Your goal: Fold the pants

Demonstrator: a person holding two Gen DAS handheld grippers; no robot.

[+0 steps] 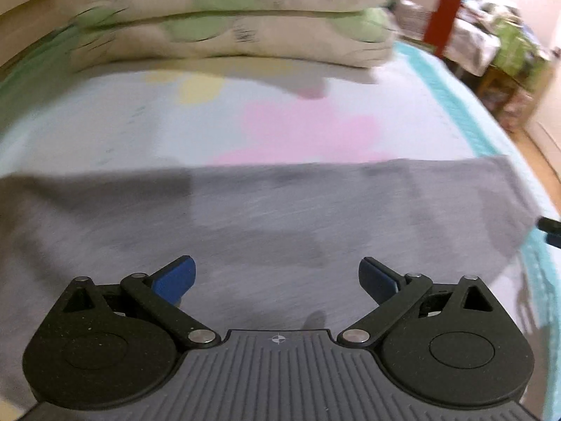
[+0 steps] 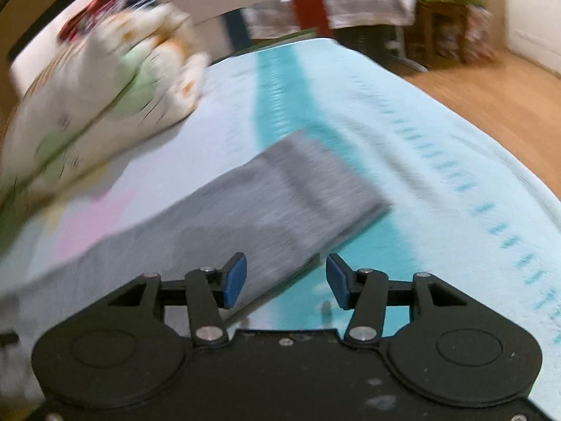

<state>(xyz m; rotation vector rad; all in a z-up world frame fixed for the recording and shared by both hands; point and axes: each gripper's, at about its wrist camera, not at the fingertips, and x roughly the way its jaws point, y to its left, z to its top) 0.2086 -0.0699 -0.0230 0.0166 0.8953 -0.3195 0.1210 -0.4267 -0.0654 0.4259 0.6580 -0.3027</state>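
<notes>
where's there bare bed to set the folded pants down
Free: the sheet between the grey pants and the stacked pillows, and the turquoise strip right of the pant end toward the bed edge. Crowded: the pillows at the head, and the pants beneath both open claws.

Nothing readable showed up anywhere: the dark marks on the pillows [image 1: 242, 35] were too blurred to make out.

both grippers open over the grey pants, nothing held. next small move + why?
Probably lower the right gripper onto the near corner of the grey pants and close. Its jaws are open with that edge between them, the left gripper is open above mid-fabric, and the pants lie flat on the bed sheet.
</notes>
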